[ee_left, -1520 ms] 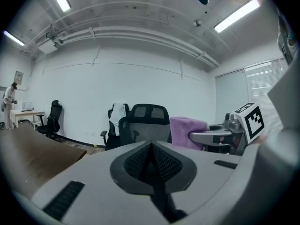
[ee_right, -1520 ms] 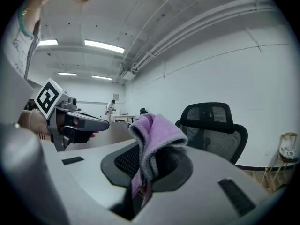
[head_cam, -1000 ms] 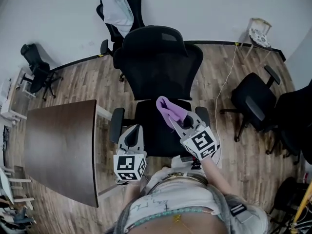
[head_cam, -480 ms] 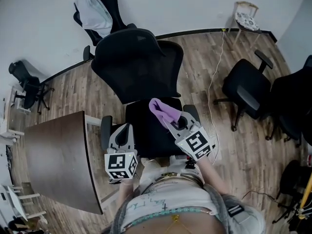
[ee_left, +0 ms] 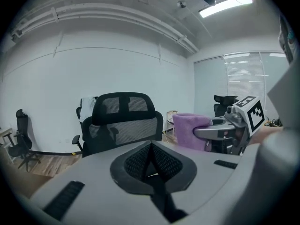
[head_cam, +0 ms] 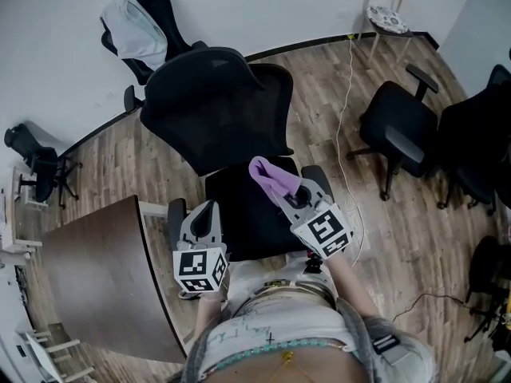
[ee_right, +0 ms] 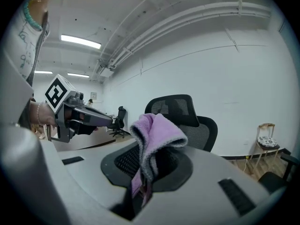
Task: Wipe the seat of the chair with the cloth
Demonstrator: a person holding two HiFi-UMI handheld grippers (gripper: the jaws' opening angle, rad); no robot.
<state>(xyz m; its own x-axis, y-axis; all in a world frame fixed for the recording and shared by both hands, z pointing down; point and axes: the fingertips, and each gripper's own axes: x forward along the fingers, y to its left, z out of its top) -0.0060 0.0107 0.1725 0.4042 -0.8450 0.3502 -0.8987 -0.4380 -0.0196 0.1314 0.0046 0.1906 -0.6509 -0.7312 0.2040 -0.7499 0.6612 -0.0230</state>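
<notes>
**Head view: approach stage, wipe not started**

At far left, the table (head_cam: pixel 96 278) edge stands near the chair (head_cam: pixel 215 110), just beside one armrest (head_cam: pixel 175 218), so room on that side is narrow. The left gripper (head_cam: pixel 205 211) hovers over the left edge of the seat (head_cam: pixel 243 214), jaws pressed together with nothing between them. The seat lies bare at centre. The right gripper (head_cam: pixel 289 191) is clamped on the purple cloth (head_cam: pixel 270 175), held above the seat's rear right and not visibly touching it. The next move calls for lowering the cloth flat onto the seat and sweeping between the armrests. At right, the floor is open; a cable (head_cam: pixel 345 118) and another chair (head_cam: pixel 399 142) stand well apart.
</notes>
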